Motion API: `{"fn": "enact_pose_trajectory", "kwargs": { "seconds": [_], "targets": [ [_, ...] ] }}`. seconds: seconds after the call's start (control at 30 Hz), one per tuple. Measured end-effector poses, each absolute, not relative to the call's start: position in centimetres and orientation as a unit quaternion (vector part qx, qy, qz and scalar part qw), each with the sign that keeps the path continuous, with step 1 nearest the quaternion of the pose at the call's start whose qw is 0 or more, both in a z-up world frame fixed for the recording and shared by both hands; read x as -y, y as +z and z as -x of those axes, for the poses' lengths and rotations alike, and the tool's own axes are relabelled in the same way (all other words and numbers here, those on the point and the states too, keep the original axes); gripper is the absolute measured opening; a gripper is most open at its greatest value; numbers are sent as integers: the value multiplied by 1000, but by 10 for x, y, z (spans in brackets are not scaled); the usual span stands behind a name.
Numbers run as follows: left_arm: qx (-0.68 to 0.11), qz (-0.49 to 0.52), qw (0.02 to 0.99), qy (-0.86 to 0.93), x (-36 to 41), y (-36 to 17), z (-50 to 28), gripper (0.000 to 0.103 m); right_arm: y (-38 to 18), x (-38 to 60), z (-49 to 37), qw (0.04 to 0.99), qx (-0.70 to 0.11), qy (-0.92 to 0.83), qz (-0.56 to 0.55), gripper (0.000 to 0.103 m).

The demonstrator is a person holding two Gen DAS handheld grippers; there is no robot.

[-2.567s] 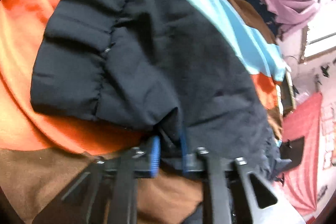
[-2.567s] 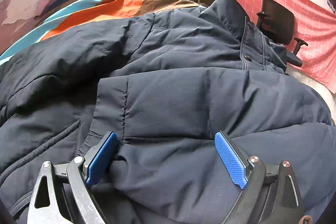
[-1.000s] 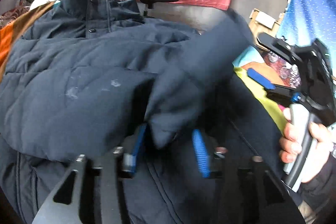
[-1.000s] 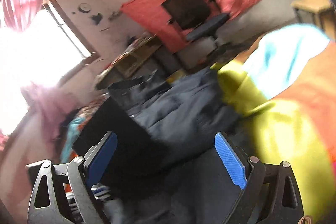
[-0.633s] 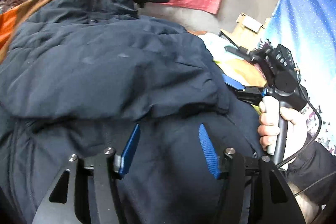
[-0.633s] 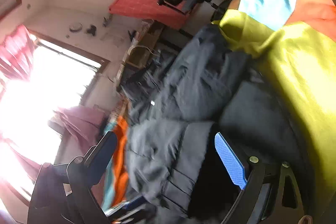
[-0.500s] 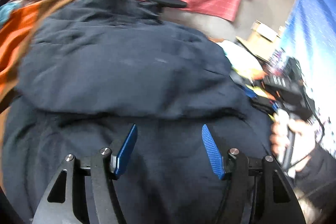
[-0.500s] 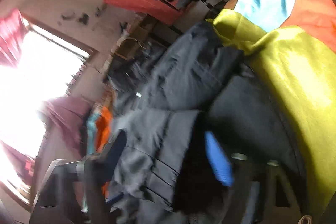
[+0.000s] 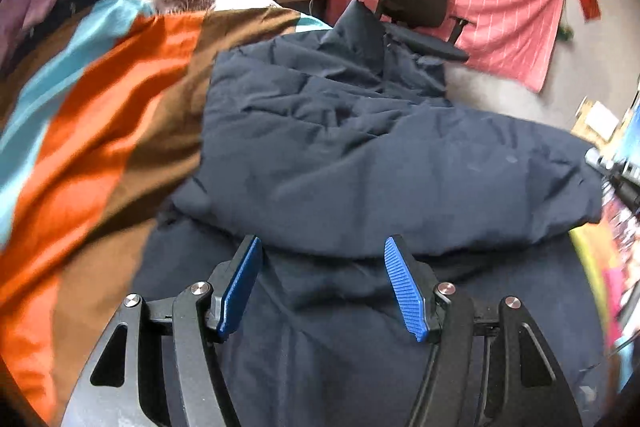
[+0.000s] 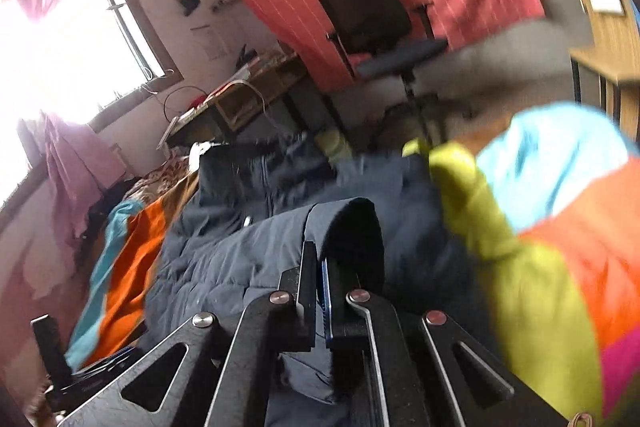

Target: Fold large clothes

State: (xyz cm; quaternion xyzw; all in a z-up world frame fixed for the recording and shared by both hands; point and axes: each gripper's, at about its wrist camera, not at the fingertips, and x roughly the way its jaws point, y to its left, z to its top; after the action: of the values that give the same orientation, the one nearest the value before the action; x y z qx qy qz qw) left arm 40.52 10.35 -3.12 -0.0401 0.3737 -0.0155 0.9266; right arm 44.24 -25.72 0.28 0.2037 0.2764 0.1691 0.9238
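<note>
While my right gripper (image 10: 320, 291) has its jaws clamped on a sleeve cuff (image 10: 352, 227) of the dark jacket (image 9: 360, 155), my left gripper (image 9: 320, 287) hangs just above the cloth with jaws spread wide, holding nothing. Just beyond those wide jaws a folded flap lies across the jacket's body, on the striped bedspread (image 9: 100, 131). I judge the sleeve should be carried over the flap and laid flat, keeping the cuff taut, while the left presses the fold down. Farther off stands an office chair (image 9: 416, 7).

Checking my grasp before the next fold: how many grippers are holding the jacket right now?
1. The right gripper is shut on the jacket sleeve edge; the left gripper hovers open above it.
</note>
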Motion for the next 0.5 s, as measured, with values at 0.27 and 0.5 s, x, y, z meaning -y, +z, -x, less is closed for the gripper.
{"fn": "enact_pose_trajectory", "kwargs": {
  "seconds": [0.27, 0.5],
  "targets": [
    [-373, 35, 926, -52, -104, -37, -433, 58, -37, 248, -491, 916, -358, 121, -130, 12],
    [-393, 33, 916, -74, -88, -48, -455, 58, -14, 231, -465, 953, -287, 80, -55, 66]
  ]
}}
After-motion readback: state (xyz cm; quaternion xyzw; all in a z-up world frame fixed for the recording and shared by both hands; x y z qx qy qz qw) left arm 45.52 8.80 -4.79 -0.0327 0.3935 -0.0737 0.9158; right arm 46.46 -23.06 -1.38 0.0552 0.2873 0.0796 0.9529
